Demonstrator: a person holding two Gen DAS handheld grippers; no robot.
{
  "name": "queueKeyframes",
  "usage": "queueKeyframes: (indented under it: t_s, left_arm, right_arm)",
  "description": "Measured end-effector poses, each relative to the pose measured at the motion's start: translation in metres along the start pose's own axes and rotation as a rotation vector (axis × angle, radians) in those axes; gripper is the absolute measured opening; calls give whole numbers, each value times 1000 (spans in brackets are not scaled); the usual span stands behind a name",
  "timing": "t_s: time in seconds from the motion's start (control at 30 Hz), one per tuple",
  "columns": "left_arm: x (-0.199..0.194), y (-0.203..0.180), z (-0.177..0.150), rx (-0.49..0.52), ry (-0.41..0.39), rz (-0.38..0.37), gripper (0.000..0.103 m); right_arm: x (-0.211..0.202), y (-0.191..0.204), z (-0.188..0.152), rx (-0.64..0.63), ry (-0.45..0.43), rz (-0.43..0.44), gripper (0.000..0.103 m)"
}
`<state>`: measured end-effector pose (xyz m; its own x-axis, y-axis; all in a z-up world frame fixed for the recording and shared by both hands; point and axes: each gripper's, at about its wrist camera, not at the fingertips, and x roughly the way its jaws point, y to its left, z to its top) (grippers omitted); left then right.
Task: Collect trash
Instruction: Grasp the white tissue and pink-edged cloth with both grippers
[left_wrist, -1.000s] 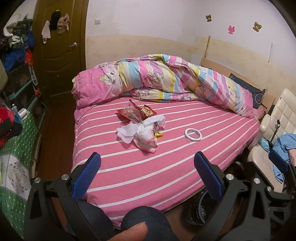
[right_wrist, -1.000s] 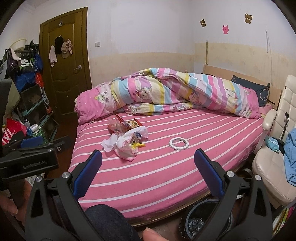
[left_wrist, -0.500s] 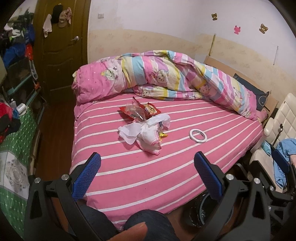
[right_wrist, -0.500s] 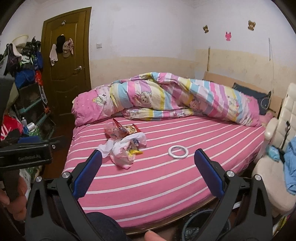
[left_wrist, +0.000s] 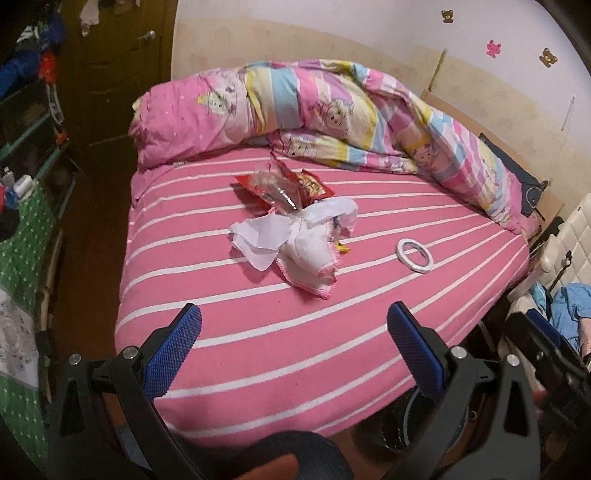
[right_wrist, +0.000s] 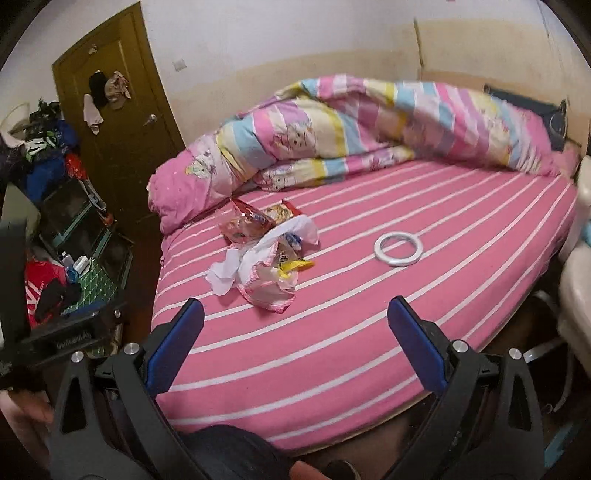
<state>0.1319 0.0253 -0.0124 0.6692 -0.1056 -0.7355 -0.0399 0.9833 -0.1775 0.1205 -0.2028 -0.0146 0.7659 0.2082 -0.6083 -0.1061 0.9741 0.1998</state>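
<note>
On the bed (left_wrist: 295, 350), the trash pile (left_wrist: 295, 229) lies left of the tape ring (left_wrist: 413, 254), before the quilt (left_wrist: 314, 114).

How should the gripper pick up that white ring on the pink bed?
The flat white tape ring lies flat on the pink striped bedsheet, apart from the crumpled trash pile. Probably best to come straight down with the open right gripper, one finger inside the hole and one outside, pinching the near band. Its thin, low rim gives little to grab sideways.

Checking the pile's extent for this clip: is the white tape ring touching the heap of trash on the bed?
Apart. The right wrist view shows the white tape ring lying alone, with bare striped sheet between it and the trash heap; the left wrist view agrees.
</note>
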Motion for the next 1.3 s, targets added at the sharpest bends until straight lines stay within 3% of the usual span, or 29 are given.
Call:
queueKeyframes:
  t_s: [0.2,0.37,0.6,0.7,0.77,0.9,0.93,1.0,1.03,1.07,1.1,1.3]
  left_arm:
    - [60,23,13,-52,52,-33,98]
    - [115,46,24,-104,80,-62,98]
    - [192,85,36,-238,132,-102,98]
    - [215,94,39,-274,137,-114,98]
    - [231,98,40,-291,155,-124,97]
    - [249,103,40,-325,158,-155,96]
    - [252,104,41,-333,155,-167,93]
    - [257,103,41,-329,162,-186,53]
    - [260,103,41,-324,173,-200,46]
    - [263,102,40,-323,186,-224,18]
    - [264,103,39,-325,194,-237,3]
    - [227,100,41,-302,119,-262,2]
  right_arm:
    - [57,1,11,-16,44,23,98]
    - [119,8,22,20,138,108,98]
    - [191,23,23,76,219,156,95]
    - [219,36,23,52,248,137,84]
    - [230,40,22,47,258,133,70]
    - [251,49,20,31,278,132,58]
    - [254,51,20,26,284,132,48]
    - [258,53,17,17,298,131,19]
    - [259,55,17,11,298,131,6]
    - [258,55,17,5,295,132,6]
    - [256,55,17,2,290,141,6]
    - [224,57,34,-12,211,189,5]
